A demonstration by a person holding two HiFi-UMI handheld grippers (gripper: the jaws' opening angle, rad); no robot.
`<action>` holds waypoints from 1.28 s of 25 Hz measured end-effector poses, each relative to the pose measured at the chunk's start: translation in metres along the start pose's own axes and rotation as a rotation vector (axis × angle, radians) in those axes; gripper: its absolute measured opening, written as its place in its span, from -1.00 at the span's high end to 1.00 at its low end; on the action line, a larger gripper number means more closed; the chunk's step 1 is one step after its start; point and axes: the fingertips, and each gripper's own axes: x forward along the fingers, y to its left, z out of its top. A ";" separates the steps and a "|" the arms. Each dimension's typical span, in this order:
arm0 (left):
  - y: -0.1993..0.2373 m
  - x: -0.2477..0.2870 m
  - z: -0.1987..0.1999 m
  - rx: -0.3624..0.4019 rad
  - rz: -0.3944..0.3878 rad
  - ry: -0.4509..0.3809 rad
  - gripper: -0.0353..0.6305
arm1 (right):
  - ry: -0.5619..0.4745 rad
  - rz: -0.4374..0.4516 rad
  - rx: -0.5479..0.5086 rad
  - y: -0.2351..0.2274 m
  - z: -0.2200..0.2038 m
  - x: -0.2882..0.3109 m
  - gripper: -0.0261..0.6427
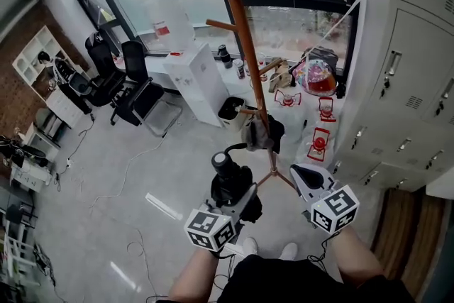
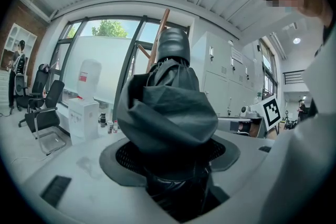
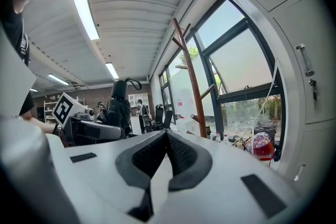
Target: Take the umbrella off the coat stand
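Note:
The black folded umbrella [image 1: 230, 179] stands upright in my left gripper [image 1: 237, 201], which is shut on its lower part. In the left gripper view the umbrella [image 2: 168, 107] fills the middle, its crumpled canopy bulging above the jaws of the left gripper [image 2: 169, 168]. It hangs clear of the wooden coat stand [image 1: 245, 46], just left of the stand's foot. A dark item [image 1: 260, 133] still hangs low on the pole. My right gripper [image 1: 301, 174] is shut with nothing in it, pads pressed together, to the right of the stand's base. The right gripper view shows the right gripper [image 3: 166, 138], the umbrella [image 3: 119, 105] and the stand [image 3: 190, 81].
A white water dispenser [image 1: 196, 80] and a bin [image 1: 231, 110] stand behind the coat stand. Black office chairs [image 1: 131, 85] are at the left. Grey lockers [image 1: 408, 74] line the right. Red lanterns and bags [image 1: 318, 81] lie by the window. Cables trail across the floor.

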 end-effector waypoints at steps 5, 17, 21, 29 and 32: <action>-0.001 -0.010 -0.011 0.006 -0.013 0.022 0.02 | 0.001 0.020 0.010 0.013 -0.005 0.014 0.76; 0.018 -0.054 -0.024 0.006 -0.082 0.049 0.02 | 0.029 -0.006 0.010 0.074 -0.014 0.038 0.76; 0.019 -0.064 -0.027 -0.006 -0.125 0.043 0.02 | 0.038 -0.047 -0.001 0.087 -0.016 0.034 0.76; 0.014 -0.080 -0.040 -0.010 -0.224 0.056 0.02 | 0.053 -0.141 -0.001 0.107 -0.026 0.022 0.76; 0.016 -0.084 -0.046 -0.017 -0.247 0.066 0.02 | 0.066 -0.166 0.006 0.113 -0.033 0.019 0.76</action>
